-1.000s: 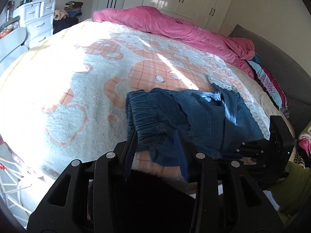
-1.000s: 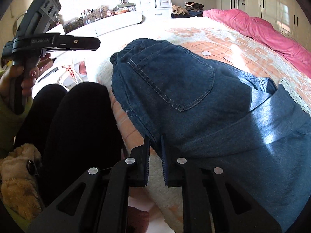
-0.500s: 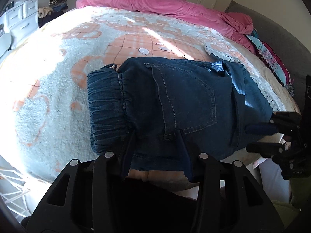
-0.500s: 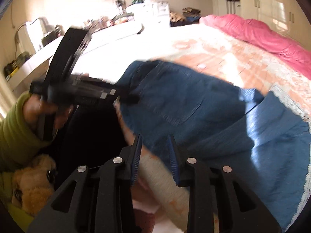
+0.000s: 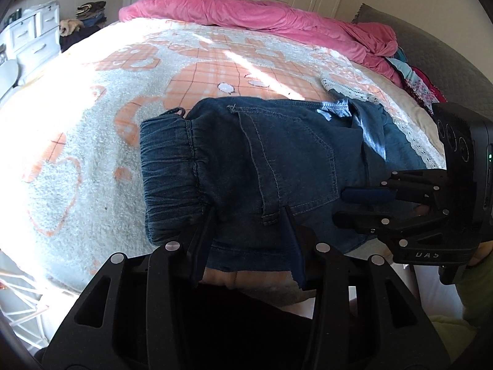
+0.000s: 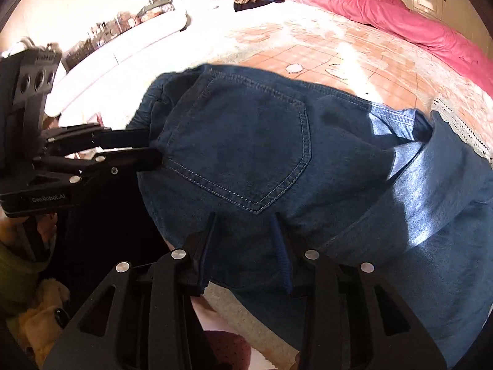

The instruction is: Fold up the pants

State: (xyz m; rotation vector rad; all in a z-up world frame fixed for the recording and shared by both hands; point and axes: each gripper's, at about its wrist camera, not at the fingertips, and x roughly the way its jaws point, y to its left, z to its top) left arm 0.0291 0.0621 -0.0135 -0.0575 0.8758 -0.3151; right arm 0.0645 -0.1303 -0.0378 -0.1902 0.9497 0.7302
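Observation:
Dark blue denim pants (image 5: pixel 277 160) lie flat on the bed blanket (image 5: pixel 92 123), elastic waistband (image 5: pixel 169 166) to the left and back pocket (image 6: pixel 240 148) facing up. My left gripper (image 5: pixel 246 212) stands open over their near edge, denim showing between its fingers. In the right wrist view the left gripper (image 6: pixel 154 148) reaches in from the left, tips at the waistband end. My right gripper (image 6: pixel 243 220) has its jaws opening over the near edge below the pocket, with denim between them and the pads apart from it. It also shows at the right as the right gripper (image 5: pixel 345 206).
A pink duvet (image 5: pixel 262 15) is heaped along the far side of the bed. White drawers (image 5: pixel 30 37) stand at the far left, a grey headboard (image 5: pixel 431 55) at the right. The person's dark-clad legs (image 5: pixel 246 323) are at the bed's near edge, a yellow plush toy (image 6: pixel 40 314) beside them.
The left gripper came down from the air to the pants' near edge. The right gripper's jaws went from nearly shut to apart and it shifted along the denim.

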